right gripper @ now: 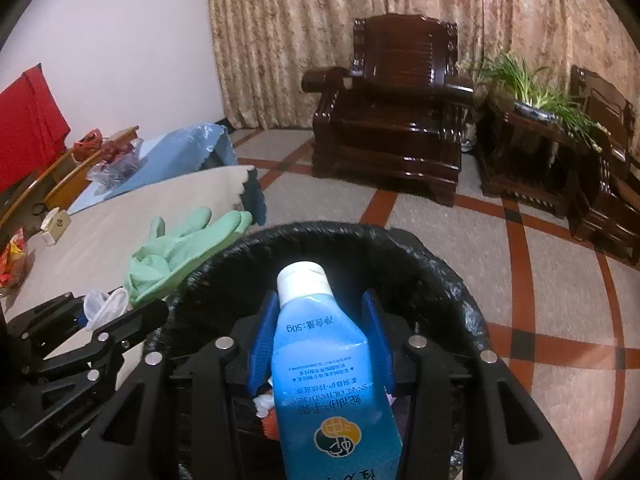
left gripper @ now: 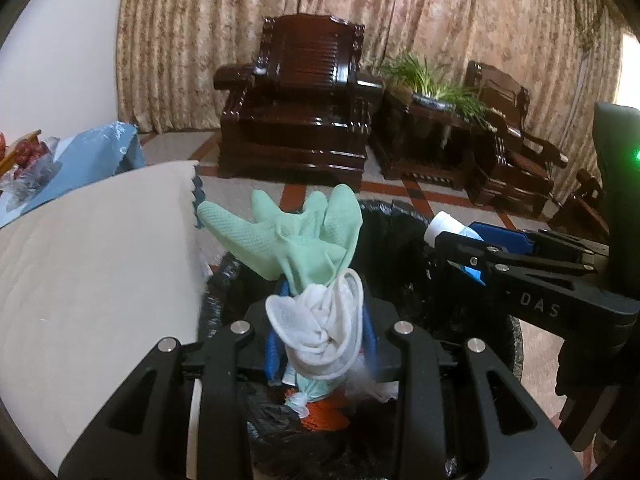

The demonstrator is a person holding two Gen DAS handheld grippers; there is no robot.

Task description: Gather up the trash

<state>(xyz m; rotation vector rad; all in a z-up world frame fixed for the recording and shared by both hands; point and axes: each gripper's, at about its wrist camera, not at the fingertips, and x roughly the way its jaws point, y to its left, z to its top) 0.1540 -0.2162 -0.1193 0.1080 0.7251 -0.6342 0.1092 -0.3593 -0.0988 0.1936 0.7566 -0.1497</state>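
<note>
Across the far side of the room a patterned beige curtain (right gripper: pixel 360 20) hangs wall to wall, with a plain white wall (right gripper: pixel 120 60) to its left. The floor (right gripper: pixel 460 260) is pale speckled tile crossed by red bands with dark squares at the crossings. Two dark carved wooden armchairs (right gripper: pixel 396 120) stand by the curtain, a potted green plant (right gripper: pixel 532 88) on the dark side table between them. At left a table (right gripper: pixel 120 232) carries a cream cloth; beyond it lie a light blue cloth (right gripper: pixel 180 152), some bagged items, and red fabric against the wall.

Beside the table stands a bin lined with a black bag (right gripper: pixel 440 264), with scraps of white and orange rubbish at the bottom. The left gripper (left gripper: pixel 322 336) is clenched on a green rubber glove (left gripper: pixel 304 236) with a white lining, held over the bin's rim. The right gripper (right gripper: pixel 320 328) grasps a blue tube (right gripper: pixel 316 360) with a white cap between its blue pads, above the bin's opening.

The tube's label reads upside down: "50g", Chinese characters, and small Latin print ending in what looks like "OIL HAND CREAM". The right gripper's arm shows the letters "DAS" in the left wrist view
</note>
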